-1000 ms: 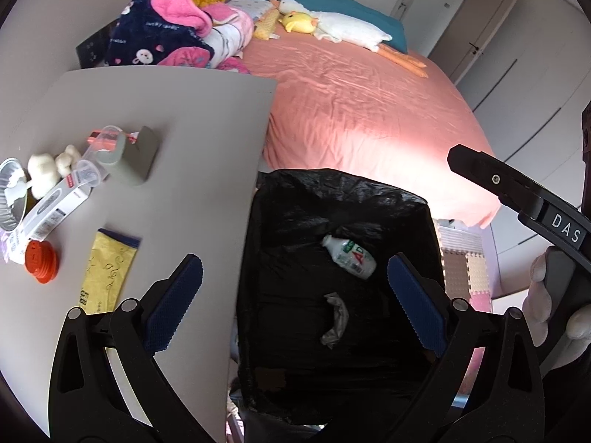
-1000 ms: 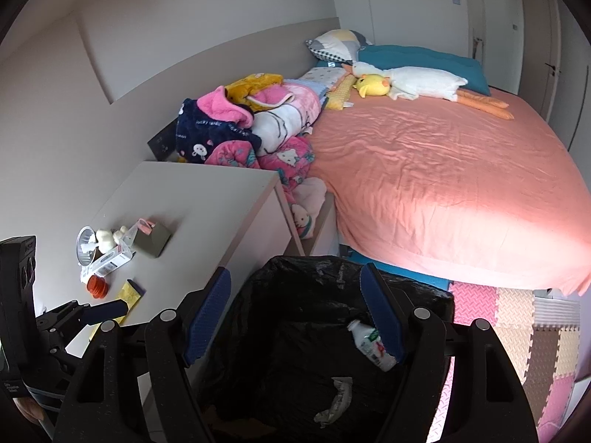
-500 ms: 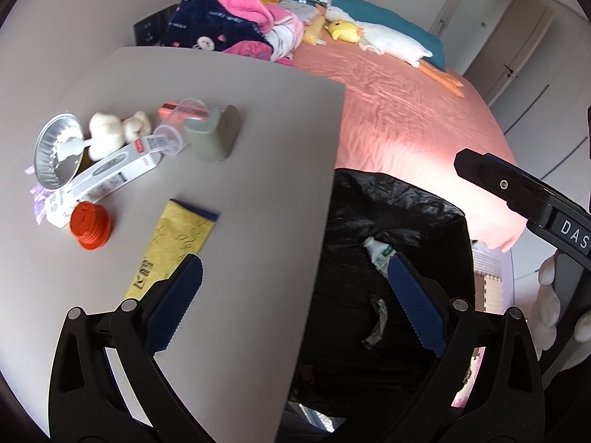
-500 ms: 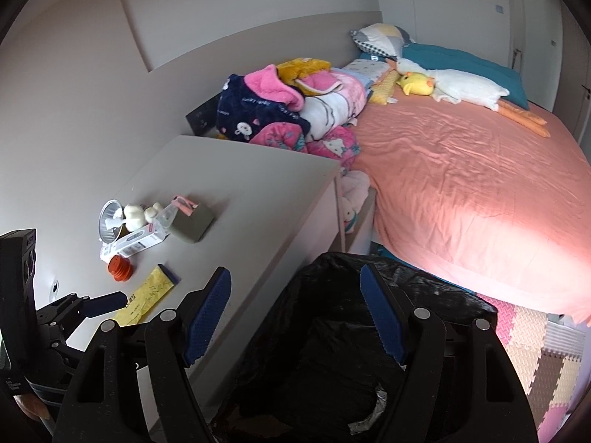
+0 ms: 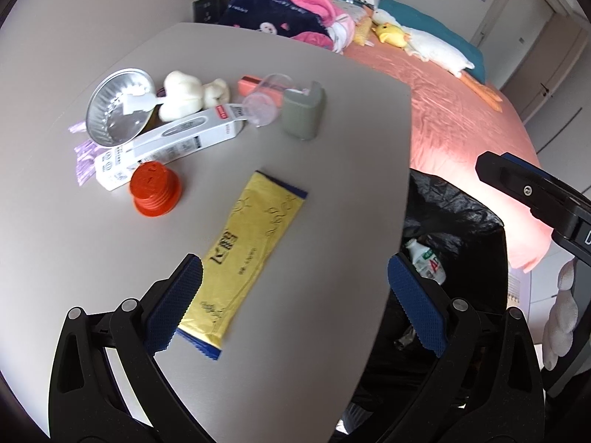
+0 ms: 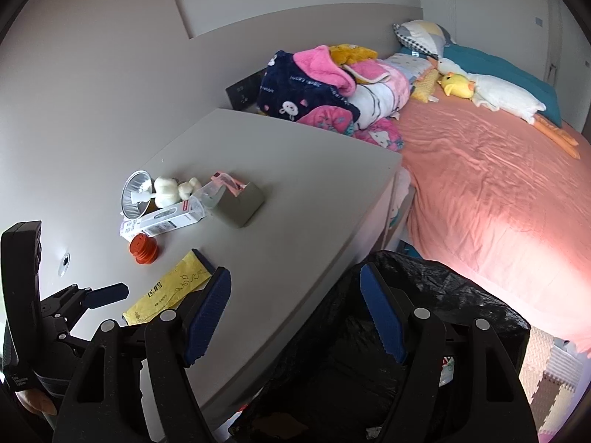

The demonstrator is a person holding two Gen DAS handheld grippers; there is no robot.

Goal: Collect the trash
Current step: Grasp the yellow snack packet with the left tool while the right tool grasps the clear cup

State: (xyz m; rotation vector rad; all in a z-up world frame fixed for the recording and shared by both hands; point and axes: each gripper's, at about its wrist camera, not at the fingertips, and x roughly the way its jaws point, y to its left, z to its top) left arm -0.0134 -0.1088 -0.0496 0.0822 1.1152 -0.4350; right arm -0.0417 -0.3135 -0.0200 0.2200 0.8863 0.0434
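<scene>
Left gripper (image 5: 295, 280) is hovering with fingers apart, empty, over the yellow wrapper (image 5: 243, 258) lying flat on the worktop (image 5: 332, 129). An orange cap (image 5: 154, 189) and white box (image 5: 166, 146) are sitting just beyond. Right gripper (image 6: 295, 306) is likewise gaping, above the black bin bag (image 6: 424, 280) beside the bed (image 6: 498, 184).

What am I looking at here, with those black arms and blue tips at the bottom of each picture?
Those are two hand-held grippers a person carries, one per hand; no robot is involved. Each has a camera looking out along its two blue-padded fingers. One picture comes from the left hand-held gripper, the other from the right hand-held gripper. Both are open and hold nothing. On the grey table lie a yellow packet, a red cap, a white box, a foil cup and other bits. Beside the table stands a black-lined trash bin with a bottle inside.
</scene>
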